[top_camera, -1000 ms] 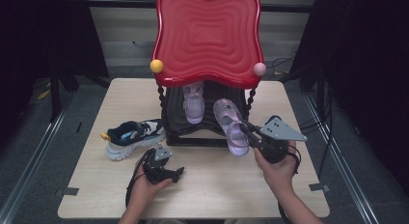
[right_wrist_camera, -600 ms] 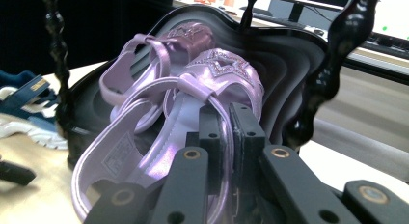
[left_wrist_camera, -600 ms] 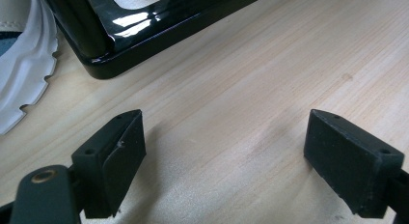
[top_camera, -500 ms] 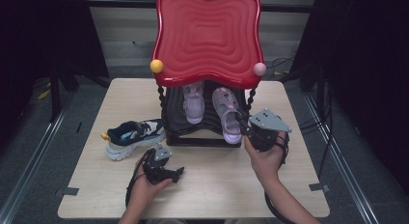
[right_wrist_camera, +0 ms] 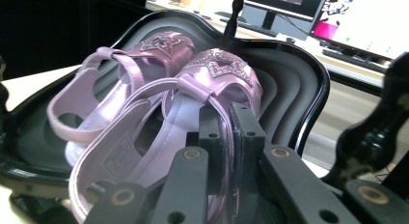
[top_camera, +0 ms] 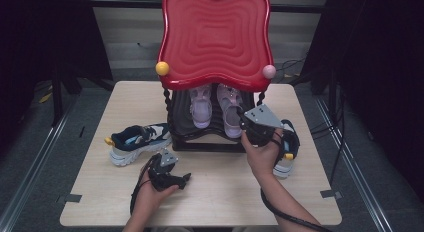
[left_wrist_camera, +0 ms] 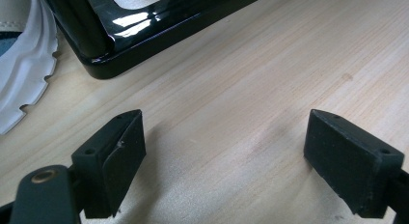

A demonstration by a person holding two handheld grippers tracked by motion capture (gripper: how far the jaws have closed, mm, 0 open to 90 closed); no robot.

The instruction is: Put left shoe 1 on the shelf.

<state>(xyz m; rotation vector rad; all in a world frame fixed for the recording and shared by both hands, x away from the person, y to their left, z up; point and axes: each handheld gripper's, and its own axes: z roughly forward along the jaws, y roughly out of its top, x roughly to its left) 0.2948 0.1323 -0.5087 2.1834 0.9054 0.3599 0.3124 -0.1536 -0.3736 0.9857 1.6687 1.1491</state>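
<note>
Pale wooden table (top_camera: 215, 197) with fine straight grain, seen from above; on it a two-tier shoe rack (top_camera: 216, 42), glossy red top tray with rippled concentric ridges and a wavy outline, twisted black posts, a yellow knob (top_camera: 162, 68) and a pink knob (top_camera: 269, 71) at the front corners. Below, a shiny black lower tray (right_wrist_camera: 308, 84) with the same stepped ridges, holding two lilac satin sandals side by side. Right sandal (right_wrist_camera: 212, 84) with a glittery star on the toe and thin looped straps; its rear strap pinched between the closed jaws of the right gripper (right_wrist_camera: 230, 132), matte black, blocky, studded with brass screws; grey three-cornered plate on top in the high view. Left sandal (right_wrist_camera: 125, 64) just beside it, touching, same star and slingback strap. Left gripper (left_wrist_camera: 226, 161) low over bare wood near the rack's black base corner (left_wrist_camera: 103, 50); jaws wide apart, wedge-shaped rubber pads, nothing between them. Dark blue and white trainer (top_camera: 137, 142) with a toothed white sole left of the rack; another trainer (top_camera: 287, 152) right of it, partly hidden behind the right hand.
</note>
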